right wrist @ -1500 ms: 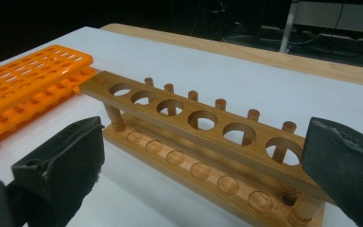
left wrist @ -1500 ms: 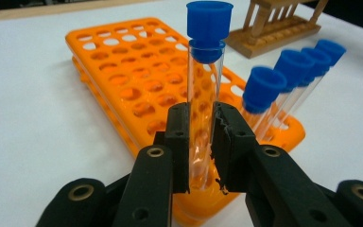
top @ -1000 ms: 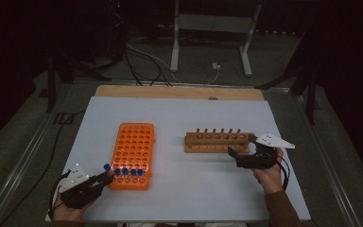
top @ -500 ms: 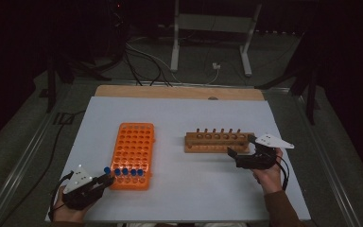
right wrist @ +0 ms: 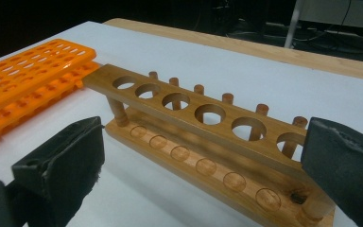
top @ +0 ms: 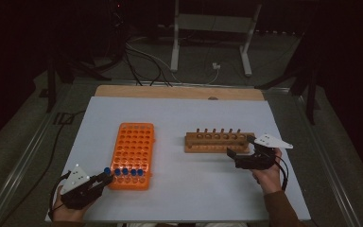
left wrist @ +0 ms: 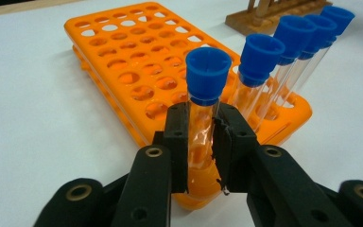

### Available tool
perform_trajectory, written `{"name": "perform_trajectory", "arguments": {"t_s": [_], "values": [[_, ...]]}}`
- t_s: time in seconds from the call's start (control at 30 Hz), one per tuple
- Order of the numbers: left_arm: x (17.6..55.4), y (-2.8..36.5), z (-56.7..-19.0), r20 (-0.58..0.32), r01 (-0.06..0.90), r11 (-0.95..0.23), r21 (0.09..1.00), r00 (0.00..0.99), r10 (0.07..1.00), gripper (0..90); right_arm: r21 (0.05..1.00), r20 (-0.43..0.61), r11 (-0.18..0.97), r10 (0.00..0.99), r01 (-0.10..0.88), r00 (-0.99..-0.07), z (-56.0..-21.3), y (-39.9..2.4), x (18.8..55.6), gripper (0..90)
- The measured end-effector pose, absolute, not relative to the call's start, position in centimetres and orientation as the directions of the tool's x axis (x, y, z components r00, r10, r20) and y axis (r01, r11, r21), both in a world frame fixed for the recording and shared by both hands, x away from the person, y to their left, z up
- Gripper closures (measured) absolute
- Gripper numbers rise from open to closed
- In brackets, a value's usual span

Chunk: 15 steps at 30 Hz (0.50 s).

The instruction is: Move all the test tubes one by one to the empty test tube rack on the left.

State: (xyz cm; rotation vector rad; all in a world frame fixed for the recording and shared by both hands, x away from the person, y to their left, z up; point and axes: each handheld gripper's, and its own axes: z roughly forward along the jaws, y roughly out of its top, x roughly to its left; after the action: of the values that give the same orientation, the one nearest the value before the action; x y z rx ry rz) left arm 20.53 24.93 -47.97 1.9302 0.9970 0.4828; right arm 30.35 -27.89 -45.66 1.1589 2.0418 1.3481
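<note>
— Orange plastic rack (top: 133,155), perforated grid, where?
— Nine o'clock on the matte white table (top: 179,118); blue-capped tubes (top: 127,171) line its near row.

— Left gripper (left wrist: 203,142)?
— At seven o'clock, its black jaws are clenched on the clear glass of one blue-capped tube (left wrist: 204,101) at the rack's near corner.

— Wooden rack (right wrist: 203,142)?
— Three o'clock: varnished, six round holes, dowel posts.

— Right gripper (right wrist: 203,175)?
— Released; blocky padded jaws spread wide, flanking the wooden rack's near side, at four o'clock.
</note>
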Motion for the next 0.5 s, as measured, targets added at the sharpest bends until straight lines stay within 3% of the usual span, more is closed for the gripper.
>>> {"name": "perform_trajectory", "arguments": {"t_s": [0.37,0.5], "values": [[20.36,25.01,-48.14,-0.061,0.466,-0.279,0.839,0.592,0.804,76.5,0.898,0.090,0.178,0.821,0.403,-0.563,-45.70,-27.74,30.47,0.5],[20.25,25.20,-48.08,-0.074,0.458,-0.259,0.850,0.590,0.804,69.1,0.898,0.091,0.176,0.822,0.403,-0.562,-45.70,-27.86,30.47,0.5]]}}
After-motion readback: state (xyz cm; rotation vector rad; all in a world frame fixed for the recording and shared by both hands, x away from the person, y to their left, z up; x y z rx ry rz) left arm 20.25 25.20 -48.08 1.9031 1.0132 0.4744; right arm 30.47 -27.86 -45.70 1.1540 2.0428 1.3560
